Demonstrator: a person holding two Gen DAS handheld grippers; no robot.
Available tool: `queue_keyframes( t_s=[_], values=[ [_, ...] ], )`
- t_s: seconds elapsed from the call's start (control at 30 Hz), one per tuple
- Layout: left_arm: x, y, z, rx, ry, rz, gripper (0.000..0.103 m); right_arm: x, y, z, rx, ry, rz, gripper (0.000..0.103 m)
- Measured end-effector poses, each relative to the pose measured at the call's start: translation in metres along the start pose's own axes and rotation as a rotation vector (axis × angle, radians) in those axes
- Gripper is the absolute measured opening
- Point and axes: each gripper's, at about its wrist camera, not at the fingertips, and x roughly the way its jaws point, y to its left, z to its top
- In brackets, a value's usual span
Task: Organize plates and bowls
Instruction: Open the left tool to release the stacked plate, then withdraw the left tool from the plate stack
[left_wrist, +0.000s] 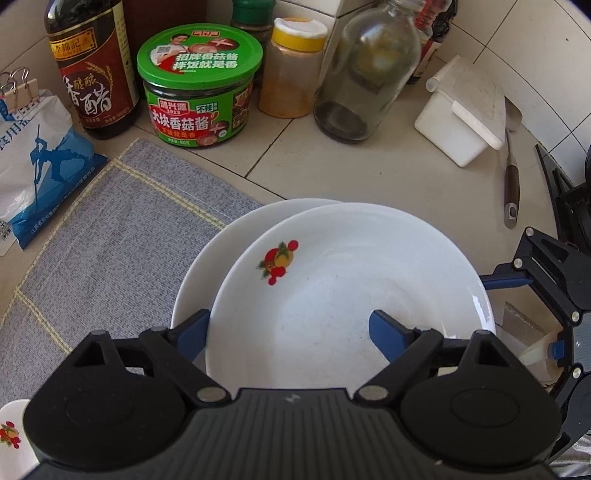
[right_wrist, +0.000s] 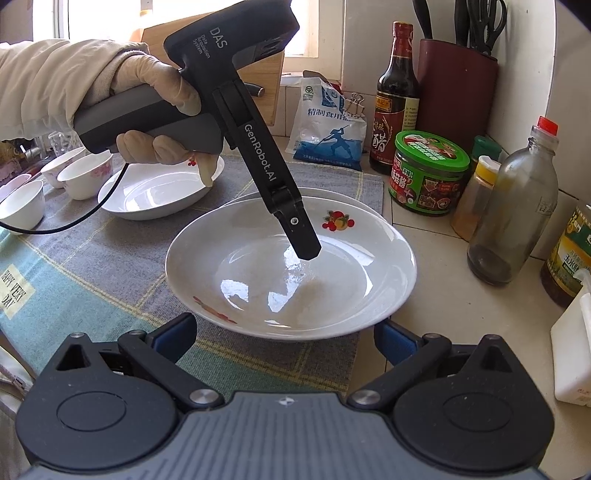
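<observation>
Left gripper is spread wide, one finger outside the top plate, other inside over its near rim, nothing clamped. Top plate sits off-center on a second plate, half on the cloth mat. Right gripper is wide too, empty, just near of it.

Risk imo: pinching only that thin rim could let it tip/slide off the lower plate, w/ the glass bottle right beside.

Only the right wrist view shows the small bowls and a third plate far left.

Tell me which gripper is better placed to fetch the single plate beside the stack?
Probably the left gripper: the single plate lies nearer it; the stack blocks the right gripper.
</observation>
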Motion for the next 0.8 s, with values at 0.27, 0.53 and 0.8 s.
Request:
queue_keyframes(
  t_s=[0.27,0.53,0.8],
  values=[
    [-0.011,0.004,-0.005,-0.017,-0.023,0.012,0.091,0.002,0.002,0.001,-0.019,0.014,-0.007,0.103],
    [-0.019,0.003,-0.012,-0.004,-0.049,0.051,0.091,0.005,0.008,0.006,-0.038,0.074,-0.041,0.103],
    [-0.034,0.003,-0.023,-0.013,-0.109,0.098,0.091,0.000,0.011,0.008,0.007,0.099,-0.079,0.103]
  ],
)
